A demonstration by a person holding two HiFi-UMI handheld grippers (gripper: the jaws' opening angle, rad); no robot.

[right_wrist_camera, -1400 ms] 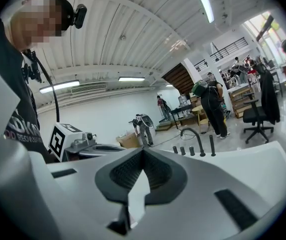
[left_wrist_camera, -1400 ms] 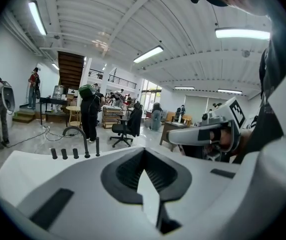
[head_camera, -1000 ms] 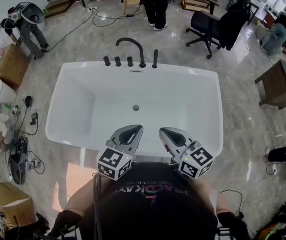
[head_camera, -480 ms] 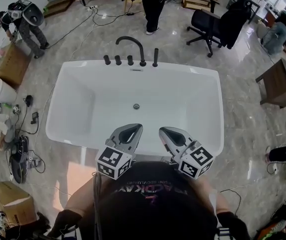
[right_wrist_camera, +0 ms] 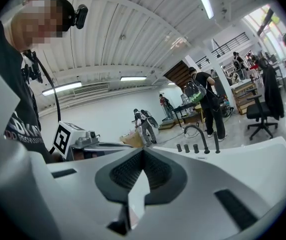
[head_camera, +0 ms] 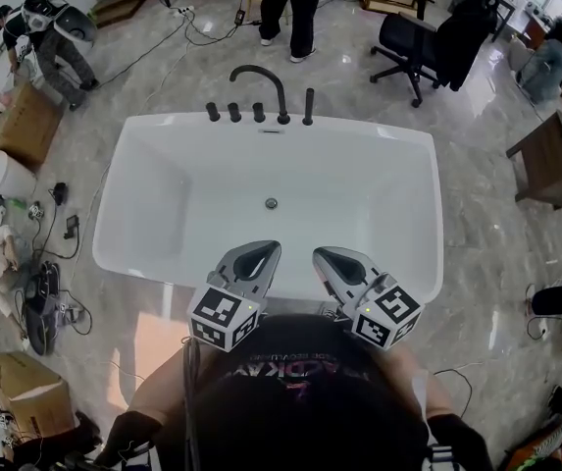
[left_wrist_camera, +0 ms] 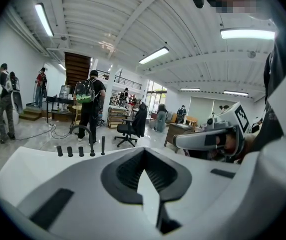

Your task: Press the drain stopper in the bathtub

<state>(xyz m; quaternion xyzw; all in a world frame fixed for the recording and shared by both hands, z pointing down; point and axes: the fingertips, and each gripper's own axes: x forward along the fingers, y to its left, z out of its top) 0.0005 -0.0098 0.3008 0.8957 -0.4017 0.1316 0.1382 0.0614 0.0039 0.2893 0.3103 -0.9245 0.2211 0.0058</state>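
Observation:
The white bathtub lies below me in the head view, and its small round drain stopper sits in the middle of the tub floor. My left gripper and right gripper hover side by side over the near rim, close to my chest and well short of the stopper. Both are shut with nothing between the jaws. In the left gripper view the left gripper points across the tub, with the right gripper beside it. The right gripper view shows the right gripper closed. Neither gripper view shows the stopper.
A black arched faucet with several black handles stands on the far rim. A black office chair and a person are beyond it. A wooden table is at the right; boxes and cables lie at the left.
Both grippers hold the same place and stay shut. The head view has shifted slightly, and the people in the background have moved.

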